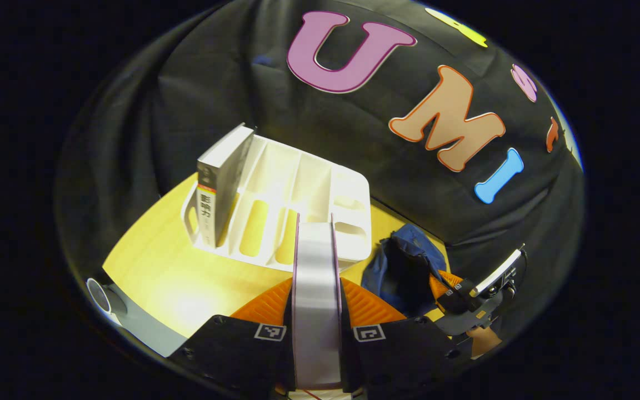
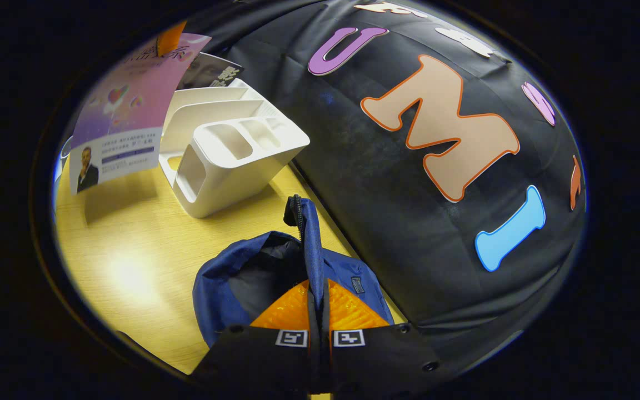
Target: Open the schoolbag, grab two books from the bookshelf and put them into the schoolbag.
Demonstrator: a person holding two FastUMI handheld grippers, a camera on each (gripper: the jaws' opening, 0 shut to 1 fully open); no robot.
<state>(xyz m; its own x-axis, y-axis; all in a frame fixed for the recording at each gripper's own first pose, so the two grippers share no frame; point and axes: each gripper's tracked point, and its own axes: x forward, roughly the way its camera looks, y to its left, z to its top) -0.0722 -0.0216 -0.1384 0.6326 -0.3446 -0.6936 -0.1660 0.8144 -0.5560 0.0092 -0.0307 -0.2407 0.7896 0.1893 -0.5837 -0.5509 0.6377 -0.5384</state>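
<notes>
My left gripper is shut on a pink-covered book, held edge-on with its white pages facing the camera, above the table in front of the white bookshelf. A grey book stands in the shelf's left slot. The blue schoolbag lies to the right of the shelf. In the right gripper view, my right gripper is shut on the bag's zippered flap and holds it up, so the bag's mouth gapes. The pink book hangs at the upper left, beside the bookshelf.
The wooden table has bare room left of and in front of the shelf. The booth's black cloth wall hangs close behind shelf and bag. The right gripper and a hand show by the bag. A grey round object sits at the table's left corner.
</notes>
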